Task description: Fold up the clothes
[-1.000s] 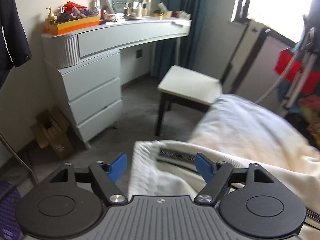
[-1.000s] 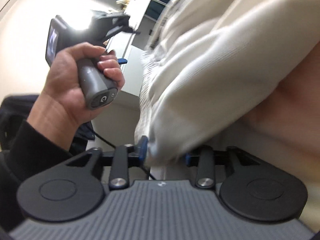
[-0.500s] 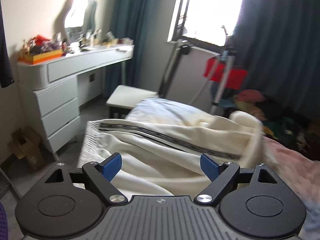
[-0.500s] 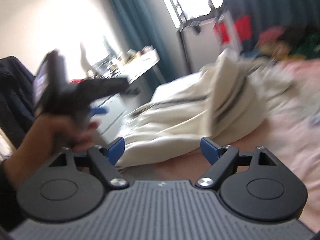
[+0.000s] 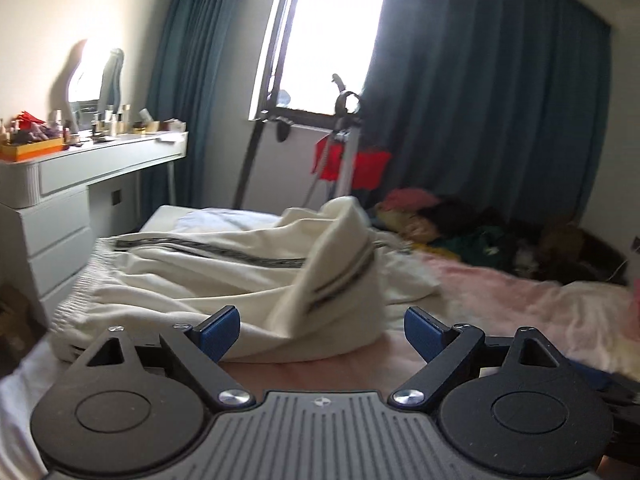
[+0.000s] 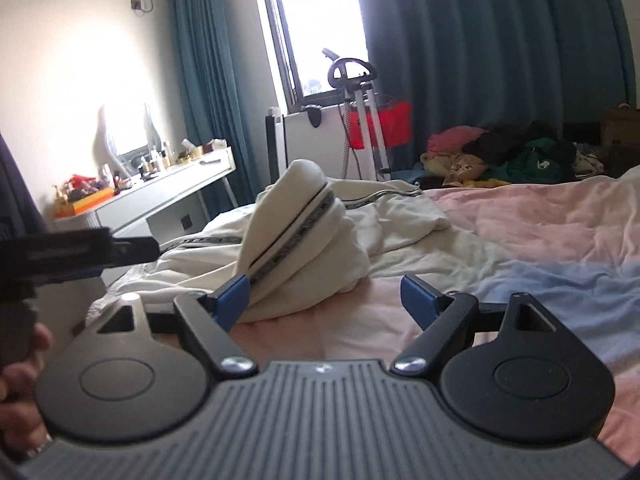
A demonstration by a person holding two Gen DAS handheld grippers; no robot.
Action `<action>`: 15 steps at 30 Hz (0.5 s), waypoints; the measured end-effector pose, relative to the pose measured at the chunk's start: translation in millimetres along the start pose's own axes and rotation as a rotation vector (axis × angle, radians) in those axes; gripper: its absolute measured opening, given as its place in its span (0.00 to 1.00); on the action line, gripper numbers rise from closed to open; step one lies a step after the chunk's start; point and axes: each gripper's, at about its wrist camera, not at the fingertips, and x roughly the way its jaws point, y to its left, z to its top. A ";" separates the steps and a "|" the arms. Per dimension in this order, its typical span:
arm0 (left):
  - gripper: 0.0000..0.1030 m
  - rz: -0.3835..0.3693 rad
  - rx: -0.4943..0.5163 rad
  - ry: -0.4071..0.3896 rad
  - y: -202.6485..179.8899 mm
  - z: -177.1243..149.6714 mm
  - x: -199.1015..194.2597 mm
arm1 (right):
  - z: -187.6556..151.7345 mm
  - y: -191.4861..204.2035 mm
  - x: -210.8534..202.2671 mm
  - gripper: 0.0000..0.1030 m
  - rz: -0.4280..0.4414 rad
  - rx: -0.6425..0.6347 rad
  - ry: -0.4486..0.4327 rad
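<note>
A cream garment with a dark striped band (image 5: 240, 280) lies crumpled on the pink bed (image 5: 520, 300), one fold standing up in a hump. It also shows in the right wrist view (image 6: 296, 240). My left gripper (image 5: 322, 330) is open and empty, just short of the garment's near edge. My right gripper (image 6: 326, 298) is open and empty; its left fingertip (image 6: 234, 296) overlaps the hump's base in the image, and I cannot tell if it touches. The left gripper's body (image 6: 72, 252) shows at the right wrist view's left edge.
A white dresser (image 5: 60, 184) with bottles stands left of the bed. A pile of coloured clothes (image 6: 500, 156) lies at the far side of the bed. A metal stand with a red cloth (image 5: 348, 156) is by the window and teal curtains.
One second ago my right gripper was shut on the cream garment; it has let go and opened. Both grippers have pulled back and the garment has dropped onto the bed.
</note>
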 end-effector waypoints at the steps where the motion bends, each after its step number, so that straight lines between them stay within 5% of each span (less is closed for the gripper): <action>1: 0.88 -0.007 0.014 -0.001 -8.1 -1.9 3.7 | 0.7 -6.1 -1.3 0.82 -0.011 0.020 -0.004; 7: 0.87 -0.053 0.108 0.063 -35.5 0.8 75.8 | 3.1 -36.4 1.9 0.82 -0.015 0.109 -0.017; 15: 0.83 0.029 0.193 0.032 -38.5 35.5 203.9 | -12.3 -82.3 37.9 0.82 0.034 0.273 0.110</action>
